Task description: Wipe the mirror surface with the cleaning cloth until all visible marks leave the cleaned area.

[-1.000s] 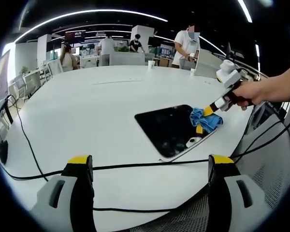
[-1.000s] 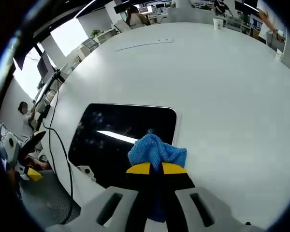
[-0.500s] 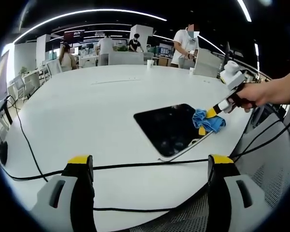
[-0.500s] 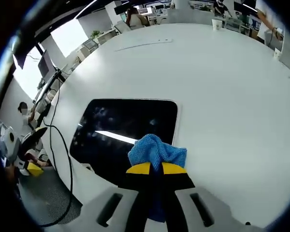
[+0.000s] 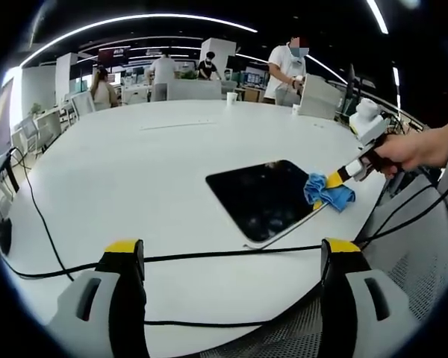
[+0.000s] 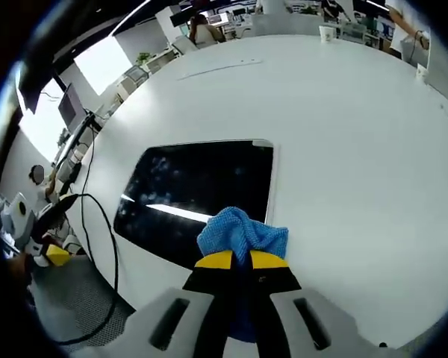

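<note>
Since 1 s ago the blue cleaning cloth [image 5: 329, 192] has moved from over the mirror's glass to its right edge, now partly on the white table [image 5: 134, 164]; in right gripper view more glass lies ahead of the cloth [image 6: 242, 233] than before. Left gripper view unchanged in framing. Count: 1 mirror [image 5: 263, 197], a dark rounded-corner panel lying flat on the table near its front edge; 1 cloth; 2 grippers; 2 black cables [image 5: 194, 258] crossing the near table edge; approx. 4 people standing at the far side of the room. Right gripper [image 6: 241, 260]: jaws clenched on the cloth, yellow tips together, angled down to the mirror [image 6: 201, 195] edge, person's hand [image 5: 409, 151] on the handle, forearm reaching in from the right. Left gripper [image 5: 235, 257]: jaws released, wide apart, nothing between them, hovering at the near table edge, pointing toward the mirror.
</note>
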`<act>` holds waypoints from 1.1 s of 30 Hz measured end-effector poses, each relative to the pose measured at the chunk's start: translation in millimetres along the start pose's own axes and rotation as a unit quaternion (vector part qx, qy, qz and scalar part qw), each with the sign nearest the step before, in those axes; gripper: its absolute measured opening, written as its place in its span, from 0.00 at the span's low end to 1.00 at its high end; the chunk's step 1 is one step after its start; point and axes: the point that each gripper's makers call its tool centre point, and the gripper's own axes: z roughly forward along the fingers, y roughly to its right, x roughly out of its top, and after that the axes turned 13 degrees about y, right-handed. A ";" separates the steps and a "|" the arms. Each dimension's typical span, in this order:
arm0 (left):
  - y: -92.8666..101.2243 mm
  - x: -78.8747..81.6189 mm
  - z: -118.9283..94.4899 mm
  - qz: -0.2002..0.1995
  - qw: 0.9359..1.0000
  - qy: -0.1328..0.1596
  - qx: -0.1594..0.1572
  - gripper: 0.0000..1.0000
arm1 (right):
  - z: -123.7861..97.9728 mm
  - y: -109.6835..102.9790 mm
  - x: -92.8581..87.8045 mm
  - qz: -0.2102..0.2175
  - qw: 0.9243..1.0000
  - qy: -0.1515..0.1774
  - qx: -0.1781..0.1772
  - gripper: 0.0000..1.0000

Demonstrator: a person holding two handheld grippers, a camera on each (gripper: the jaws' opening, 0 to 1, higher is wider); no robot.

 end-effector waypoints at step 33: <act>-2.0 0.7 0.3 -0.002 1.000 0.006 0.002 0.97 | 1.7 -0.3 1.0 0.026 0.999 0.014 -0.016 0.01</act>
